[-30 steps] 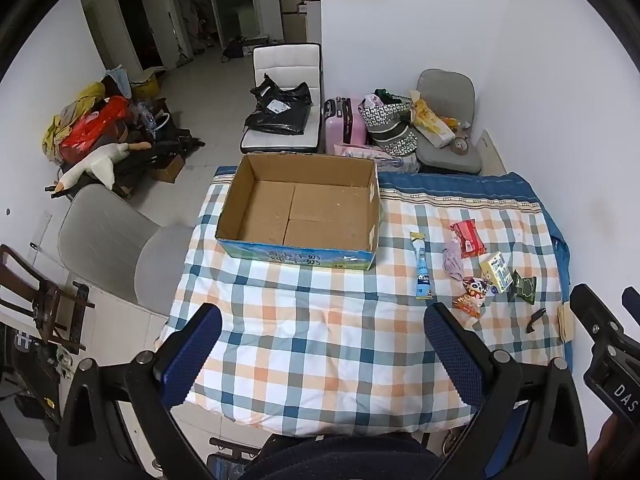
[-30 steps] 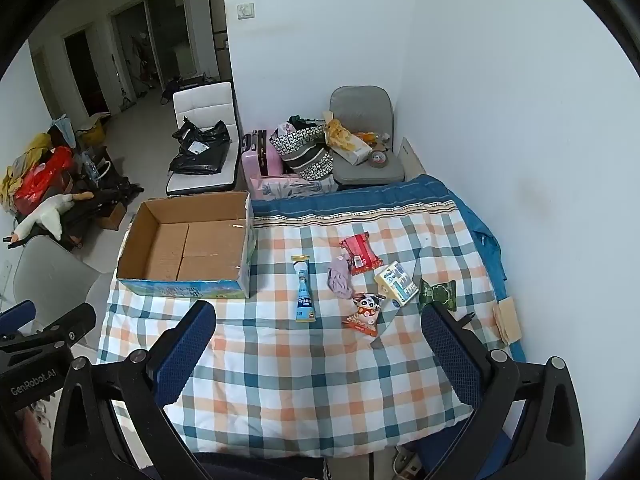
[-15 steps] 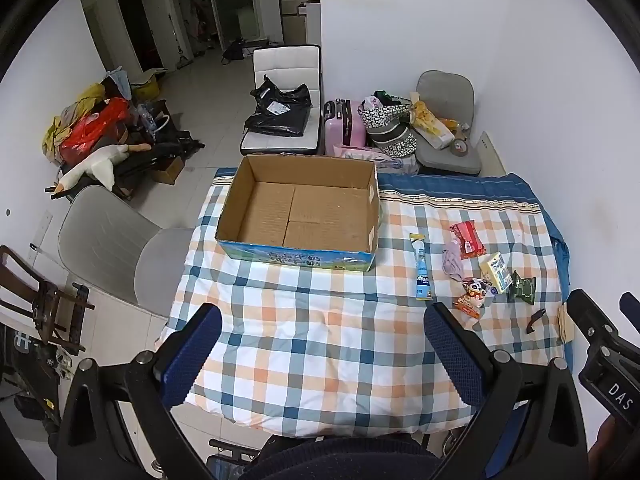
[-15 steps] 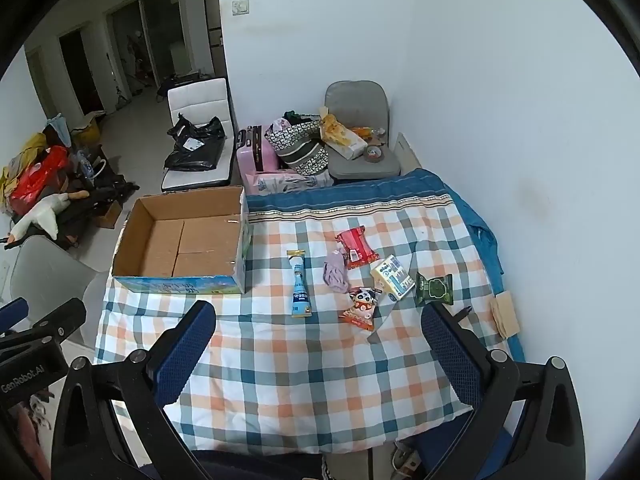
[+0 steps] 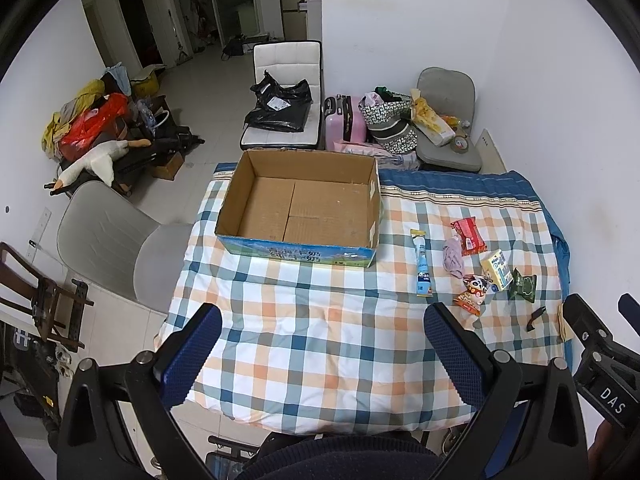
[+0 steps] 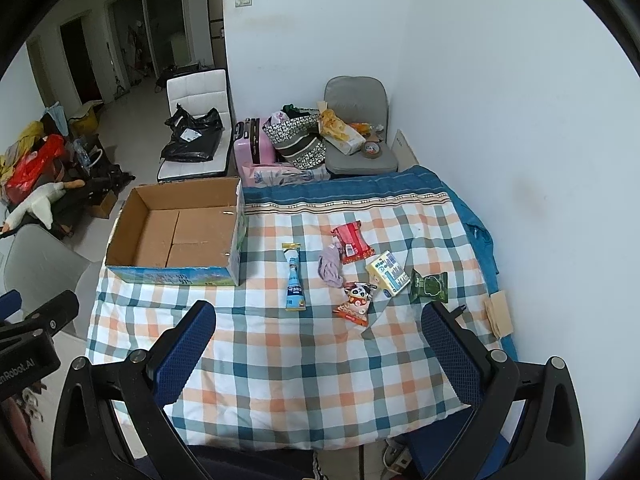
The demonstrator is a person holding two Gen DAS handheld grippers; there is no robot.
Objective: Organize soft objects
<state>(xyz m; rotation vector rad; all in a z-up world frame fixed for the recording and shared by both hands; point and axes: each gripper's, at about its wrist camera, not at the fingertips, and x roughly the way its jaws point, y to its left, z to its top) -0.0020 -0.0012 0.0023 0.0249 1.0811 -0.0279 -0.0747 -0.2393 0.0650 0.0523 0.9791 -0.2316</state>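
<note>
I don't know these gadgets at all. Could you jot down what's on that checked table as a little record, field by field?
Surface: table with checked cloth
Container: cardboard box, open, nothing visible inside
Loose items, right of box: blue tube, purple cloth, red packet, panda packet, yellow carton, green packet
Left gripper: open, holding nothing
Right gripper: open, holding nothing
Progress: nothing packed yet

Checked table (image 6: 280, 360) (cloth-covered) carries cardboard box (image 6: 176, 236), 6 packets (image 6: 356, 300).
</note>
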